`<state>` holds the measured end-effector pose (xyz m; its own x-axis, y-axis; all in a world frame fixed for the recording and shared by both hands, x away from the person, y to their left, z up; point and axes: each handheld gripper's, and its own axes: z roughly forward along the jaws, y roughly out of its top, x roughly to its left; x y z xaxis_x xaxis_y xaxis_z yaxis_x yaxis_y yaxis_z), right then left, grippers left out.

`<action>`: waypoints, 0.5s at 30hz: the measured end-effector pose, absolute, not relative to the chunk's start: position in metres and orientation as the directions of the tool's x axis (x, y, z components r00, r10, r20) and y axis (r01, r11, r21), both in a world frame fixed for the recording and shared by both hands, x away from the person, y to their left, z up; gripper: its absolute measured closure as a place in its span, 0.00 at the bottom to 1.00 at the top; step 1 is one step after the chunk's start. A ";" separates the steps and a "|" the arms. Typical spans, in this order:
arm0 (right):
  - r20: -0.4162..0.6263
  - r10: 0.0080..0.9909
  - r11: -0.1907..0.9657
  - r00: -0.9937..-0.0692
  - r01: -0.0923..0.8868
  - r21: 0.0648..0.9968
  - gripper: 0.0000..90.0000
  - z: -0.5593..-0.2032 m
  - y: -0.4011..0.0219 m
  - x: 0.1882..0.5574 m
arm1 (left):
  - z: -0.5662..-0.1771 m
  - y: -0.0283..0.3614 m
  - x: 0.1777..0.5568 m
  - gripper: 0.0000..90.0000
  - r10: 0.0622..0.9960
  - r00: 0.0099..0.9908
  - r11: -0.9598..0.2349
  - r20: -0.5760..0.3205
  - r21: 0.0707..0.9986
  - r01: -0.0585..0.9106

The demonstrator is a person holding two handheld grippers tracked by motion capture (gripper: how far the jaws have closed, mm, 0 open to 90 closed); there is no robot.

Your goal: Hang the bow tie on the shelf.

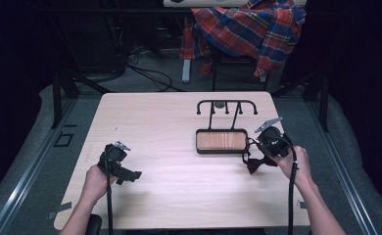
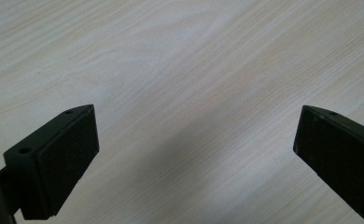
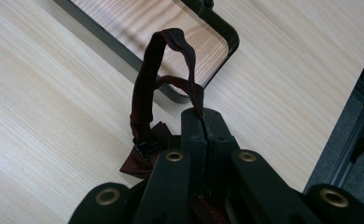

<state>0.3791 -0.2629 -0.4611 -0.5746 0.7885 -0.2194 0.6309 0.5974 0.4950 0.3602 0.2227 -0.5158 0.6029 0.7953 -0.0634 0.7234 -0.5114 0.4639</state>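
- Seen from the high view: light wooden table [image 1: 179,142] with a black rack [image 1: 222,132] right of centre, its wood-lined base tray lying flat and a hooked rail rising behind
- Same view: left gripper [image 1: 130,175] near the table's front left, held in the left hand [image 1: 97,182], well apart from the rack
- Same view: right gripper [image 1: 255,152] just beside the tray's right end, held in the right hand [image 1: 293,162], a dark red bow tie [image 1: 258,163] dangling under it
- From the right gripper view only: jaws pressed together on the bow tie's strap [image 3: 180,65], which loops up over the tray's rounded corner [image 3: 227,39]; small black clasp on the strap near the bow
- From the left gripper view only: pads [image 2: 68,158] wide apart, nothing between them, bare table grain [image 2: 185,84] beneath
- Bow itself mostly hidden behind the right gripper's linkage in its own view; small and dark from above
- Plaid cloth [image 1: 250,27] draped over a chair beyond the table, cut off at the top edge
- Cannot tell whether the bow touches the table
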 end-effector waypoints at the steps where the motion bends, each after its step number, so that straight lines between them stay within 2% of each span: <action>1: -0.218 0.787 0.600 -0.577 0.632 0.491 0.99 -0.460 -0.263 0.379 | -0.516 0.223 0.360 0.00 0.795 0.603 -0.511 -0.065 0.462 0.724; 15: -0.172 0.792 0.576 -0.586 0.625 0.527 0.99 -0.447 -0.261 0.377 | -0.516 0.223 0.360 0.00 0.794 0.605 -0.513 -0.065 0.462 0.723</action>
<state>0.3773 -0.2607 -0.4466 -0.5857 0.7922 -0.1715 0.6247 0.5760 0.5273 0.3603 0.2225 -0.5157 0.6047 0.7939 -0.0645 0.7232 -0.5133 0.4620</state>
